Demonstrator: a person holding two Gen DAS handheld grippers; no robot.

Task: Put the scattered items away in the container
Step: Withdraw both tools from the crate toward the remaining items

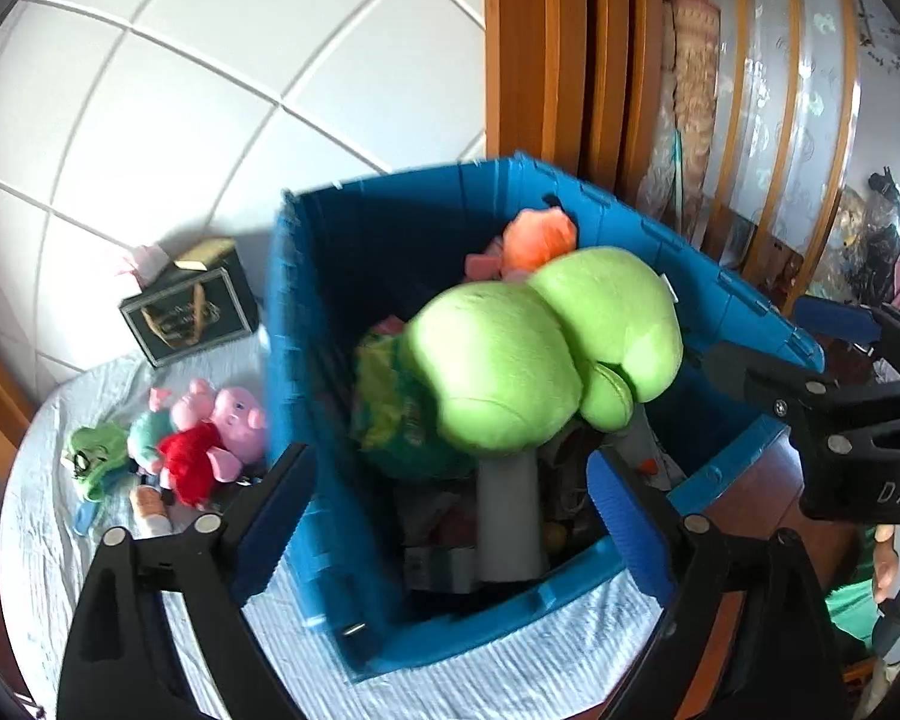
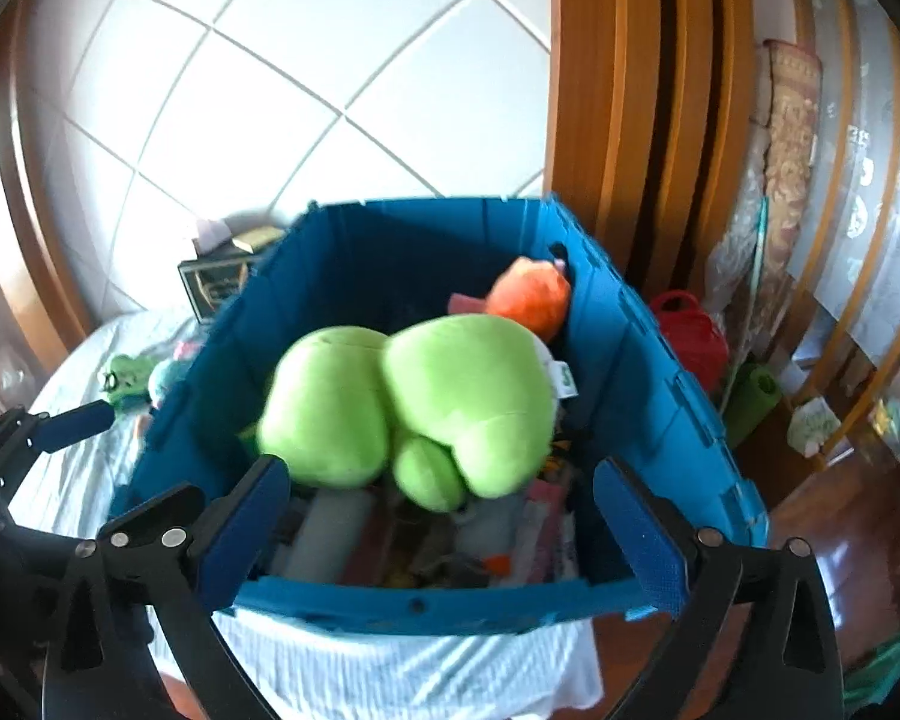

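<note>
A blue plastic crate (image 1: 306, 360) (image 2: 630, 348) stands on the bed, filled with toys and tubes. A big light-green plush (image 1: 528, 360) (image 2: 408, 408) lies blurred on top of its contents, and an orange plush (image 1: 540, 237) (image 2: 531, 297) sits in the far corner. My left gripper (image 1: 450, 456) is open over the crate's near corner, and no pad touches the plush. My right gripper (image 2: 441, 468) is open wide over the near rim, also with nothing in it. Pink pig plushes (image 1: 222, 426), a green toy (image 1: 93, 456) and a small bottle (image 1: 150, 510) lie on the bed left of the crate.
A black gift bag (image 1: 192, 306) stands against the white tiled wall behind the toys. Wooden door frames rise right of the crate. A red bag (image 2: 690, 336) and a green roll (image 2: 750, 396) sit on the floor beside it. A hand (image 1: 885, 564) shows at the right edge.
</note>
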